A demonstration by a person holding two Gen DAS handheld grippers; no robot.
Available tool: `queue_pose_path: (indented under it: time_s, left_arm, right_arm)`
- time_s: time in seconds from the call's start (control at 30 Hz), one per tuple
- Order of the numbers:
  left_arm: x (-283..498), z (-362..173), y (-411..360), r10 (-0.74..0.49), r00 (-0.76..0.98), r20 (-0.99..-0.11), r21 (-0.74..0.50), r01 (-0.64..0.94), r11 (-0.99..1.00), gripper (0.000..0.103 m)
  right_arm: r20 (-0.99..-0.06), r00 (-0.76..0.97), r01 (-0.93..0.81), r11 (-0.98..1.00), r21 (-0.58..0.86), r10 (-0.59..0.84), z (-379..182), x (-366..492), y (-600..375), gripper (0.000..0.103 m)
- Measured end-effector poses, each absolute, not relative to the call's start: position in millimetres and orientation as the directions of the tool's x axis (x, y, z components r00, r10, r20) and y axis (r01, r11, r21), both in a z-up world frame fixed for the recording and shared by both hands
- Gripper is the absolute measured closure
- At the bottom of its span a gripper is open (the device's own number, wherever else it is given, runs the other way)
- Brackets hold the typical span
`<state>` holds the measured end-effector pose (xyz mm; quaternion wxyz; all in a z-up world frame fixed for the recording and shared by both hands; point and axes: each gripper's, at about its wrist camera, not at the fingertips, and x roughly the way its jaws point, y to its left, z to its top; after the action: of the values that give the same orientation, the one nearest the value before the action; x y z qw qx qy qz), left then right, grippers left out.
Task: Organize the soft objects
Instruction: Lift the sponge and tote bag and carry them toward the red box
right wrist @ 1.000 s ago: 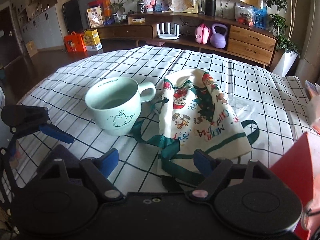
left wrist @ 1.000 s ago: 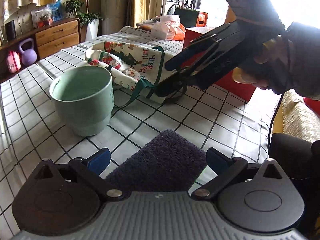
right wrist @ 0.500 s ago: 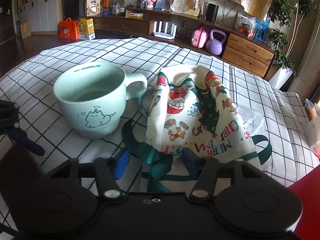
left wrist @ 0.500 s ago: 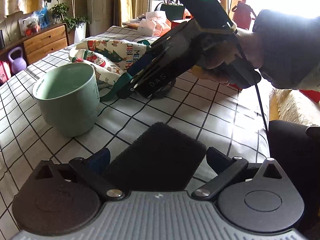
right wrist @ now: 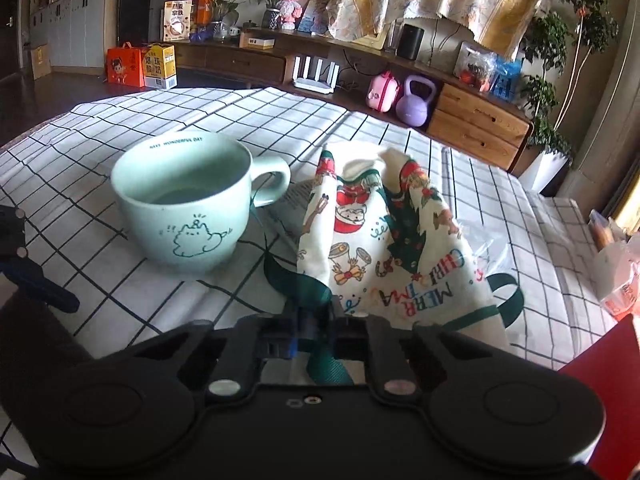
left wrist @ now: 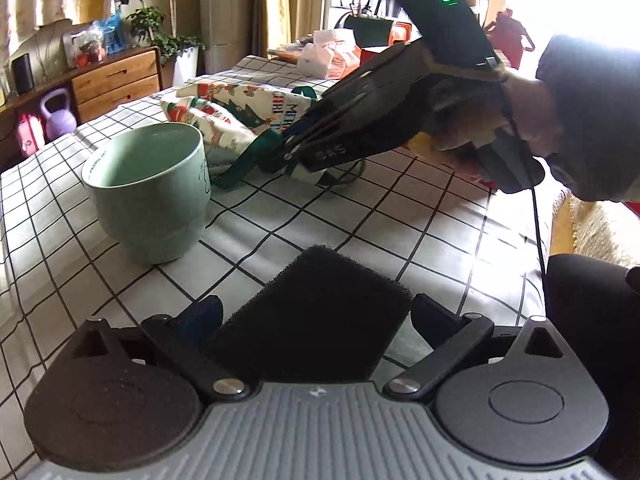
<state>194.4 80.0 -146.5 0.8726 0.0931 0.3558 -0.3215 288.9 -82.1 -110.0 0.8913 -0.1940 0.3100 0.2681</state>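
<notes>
Christmas cloth bag (right wrist: 384, 248): cream fabric printed with Santas, trees and bells, lying crumpled on the checked tablecloth (right wrist: 200, 120), just right of the mug. Red lettering reads "MERRY CHRISTMAS", seen upside down in the right wrist view; only "MER" and "HRI" show in the left wrist view (left wrist: 240, 108).

Green ribbon (right wrist: 316, 300): drawstring of the bag, running from its near edge into the right gripper (right wrist: 314, 320), whose fingers are pinched together on it. Seen from the left wrist view, the same gripper (left wrist: 288, 148) reaches down at a slant to the bag's near end, with the ribbon (left wrist: 244, 160) trailing from its tips.

Dark sponge pad (left wrist: 316, 312): flat rectangle lying between the fingers of the left gripper (left wrist: 316, 316), near the table's front edge. The fingers stand wide apart on either side of the pad; contact cannot be told.

Mint green mug (right wrist: 188, 208): upright, handle toward the bag, between pad and bag. Rim text "HAVE WONDERFUL DAY"; a line-drawn animal on its side.

Red box (right wrist: 600, 376): at the right edge, beside the bag.

Purple kettlebell (right wrist: 414, 104): on the low wooden sideboard behind the table.
</notes>
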Motion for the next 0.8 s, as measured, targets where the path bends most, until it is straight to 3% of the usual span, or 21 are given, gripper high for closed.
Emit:
queue_pose_path:
  time_s: [0.8]
  left_arm:
    - [167,-98,69,-0.403,0.658,-0.637,-0.252,0.316,0.915,0.003]
  right_arm:
    - [-0.54,0.697,-0.538,0.842,0.041,0.472,-26,201,-169,0.093]
